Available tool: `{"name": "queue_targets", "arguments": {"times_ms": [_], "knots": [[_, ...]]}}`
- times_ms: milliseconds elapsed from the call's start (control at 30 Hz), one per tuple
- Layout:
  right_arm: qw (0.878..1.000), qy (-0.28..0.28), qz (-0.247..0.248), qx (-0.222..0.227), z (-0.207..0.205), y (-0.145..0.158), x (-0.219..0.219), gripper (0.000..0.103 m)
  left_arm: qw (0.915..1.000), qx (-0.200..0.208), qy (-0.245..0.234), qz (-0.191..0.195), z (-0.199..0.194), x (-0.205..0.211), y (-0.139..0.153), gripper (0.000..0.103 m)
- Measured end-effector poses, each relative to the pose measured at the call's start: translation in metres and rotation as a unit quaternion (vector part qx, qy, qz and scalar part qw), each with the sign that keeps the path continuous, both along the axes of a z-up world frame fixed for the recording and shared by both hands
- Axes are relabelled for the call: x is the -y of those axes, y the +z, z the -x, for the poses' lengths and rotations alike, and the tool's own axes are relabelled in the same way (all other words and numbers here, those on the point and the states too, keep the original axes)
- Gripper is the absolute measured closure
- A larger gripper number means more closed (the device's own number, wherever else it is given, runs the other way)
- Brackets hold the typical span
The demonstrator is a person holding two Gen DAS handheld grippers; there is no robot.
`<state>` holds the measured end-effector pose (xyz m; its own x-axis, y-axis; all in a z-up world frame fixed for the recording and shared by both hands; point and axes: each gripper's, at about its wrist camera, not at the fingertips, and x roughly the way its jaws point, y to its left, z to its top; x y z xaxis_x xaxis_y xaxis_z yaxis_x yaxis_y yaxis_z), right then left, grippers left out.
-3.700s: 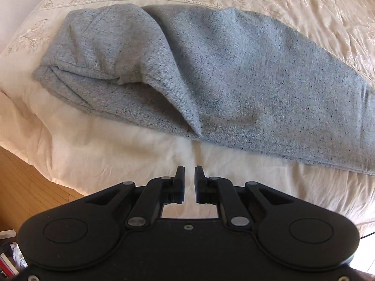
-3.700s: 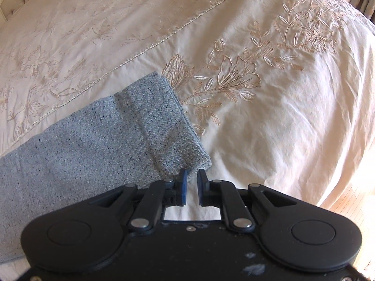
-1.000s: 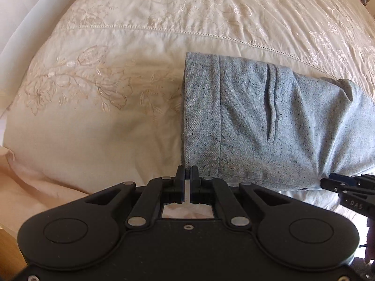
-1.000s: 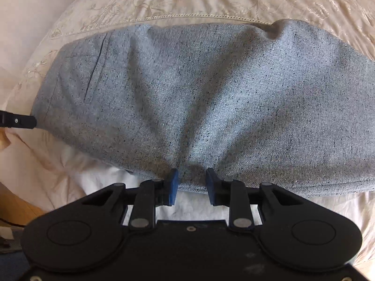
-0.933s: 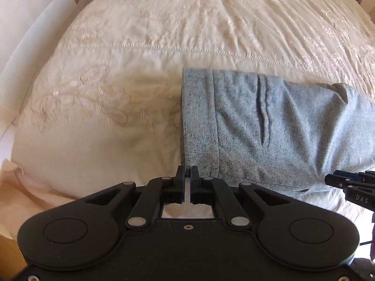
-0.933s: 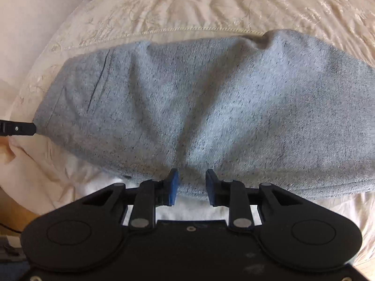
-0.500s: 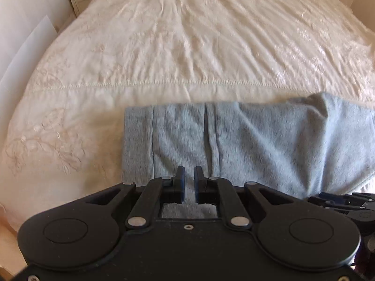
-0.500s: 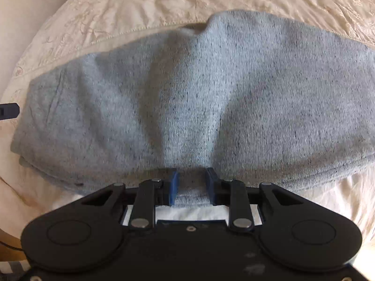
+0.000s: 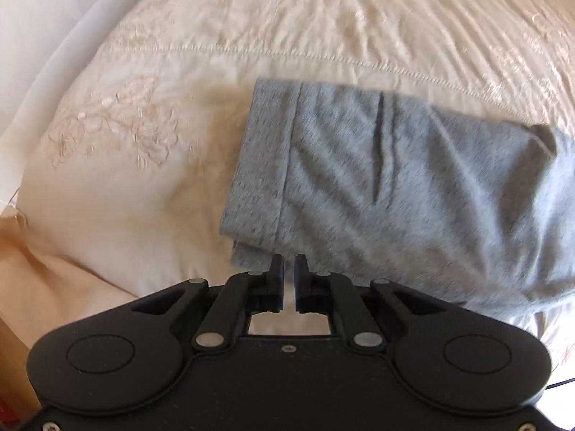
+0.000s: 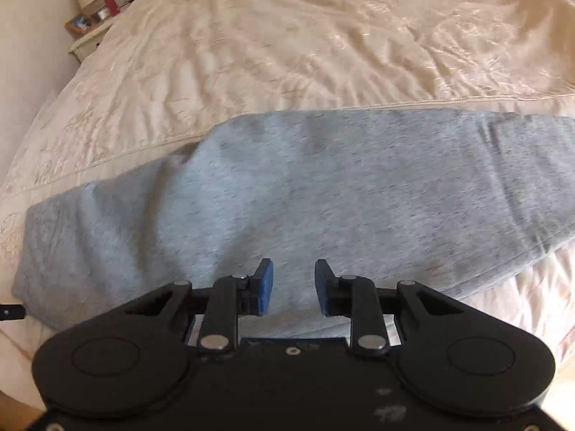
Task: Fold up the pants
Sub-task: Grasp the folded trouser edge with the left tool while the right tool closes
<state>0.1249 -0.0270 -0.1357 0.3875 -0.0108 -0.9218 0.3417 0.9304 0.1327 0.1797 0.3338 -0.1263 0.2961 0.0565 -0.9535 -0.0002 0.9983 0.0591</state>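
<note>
Black plastic nearest: found the left gripper (image 9: pixel 289 264) pointing steeply down, jaws a narrow slit apart and just been closing, with nothing caught between them. Met, just past its tips, the near left corner of the grey pants (image 9: pixel 395 186), layers stacked at that corner. Saw the waistband end on the left and a pocket slit further right, all blurred. Found the right gripper (image 10: pixel 293 269) with blue pads (image 10: pixel 264 287) well apart over the near edge of the pants, cloth showing behind the gap but not pinched. Traced the pants as a long folded band running left to right along the near edge of the cream embroidered bedspread (image 9: pixel 143 179). Beyond, saw wrinkled bedspread stretching away, and at the far left a small nightstand (image 10: pixel 90 37) with clutter on top.
</note>
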Motion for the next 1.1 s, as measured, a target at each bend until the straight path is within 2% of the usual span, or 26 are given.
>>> {"name": "queue_targets", "arguments": {"times_ms": [67,133,200,267,367,433,500,567,700,800,933,1100], "knots": [[1.000,-0.021,-0.002,-0.012,0.000,-0.008,0.031,0.075,0.9996,0.025,-0.005,0.010,-0.001,0.022,0.010,0.093],[0.999,-0.033,-0.001,-0.036,0.005,-0.022,0.062,0.075,0.9993,0.032,-0.011,0.016,-0.009,0.041,0.010,0.091],[0.996,-0.032,-0.002,-0.085,0.010,-0.044,0.086,0.075,0.9991,0.034,-0.010,0.022,-0.011,0.064,0.000,0.086],[0.995,-0.010,-0.025,-0.093,0.014,-0.055,0.098,0.078,0.9998,0.007,0.003,0.020,-0.017,0.080,-0.024,0.086],[0.994,0.044,-0.040,-0.096,0.012,-0.049,0.104,0.076,0.9982,-0.048,0.036,-0.005,-0.013,0.088,-0.059,0.086],[0.992,0.077,-0.041,-0.094,0.008,-0.042,0.107,0.075,0.9975,-0.054,0.038,-0.022,-0.009,0.094,-0.066,0.086],[0.989,0.112,-0.051,-0.076,-0.001,-0.031,0.107,0.073,0.9972,-0.055,0.032,-0.041,-0.011,0.102,-0.059,0.089],[0.987,0.143,-0.059,-0.053,-0.010,-0.020,0.105,0.073,0.9979,-0.045,0.034,-0.034,-0.015,0.106,-0.046,0.087],[0.975,0.202,-0.087,-0.015,-0.048,-0.001,0.094,0.072,0.9987,0.000,0.049,-0.018,-0.029,0.110,-0.014,0.087],[0.968,0.228,-0.101,-0.002,-0.079,0.006,0.078,0.072,0.9980,0.020,0.056,-0.021,-0.049,0.108,-0.005,0.086],[0.959,0.261,-0.110,0.013,-0.113,0.013,0.051,0.072,0.9970,0.020,0.067,-0.033,-0.071,0.100,-0.015,0.086],[0.952,0.285,-0.111,0.010,-0.155,0.011,0.022,0.072,0.9958,-0.045,0.074,-0.027,-0.069,0.079,-0.062,0.087]]}}
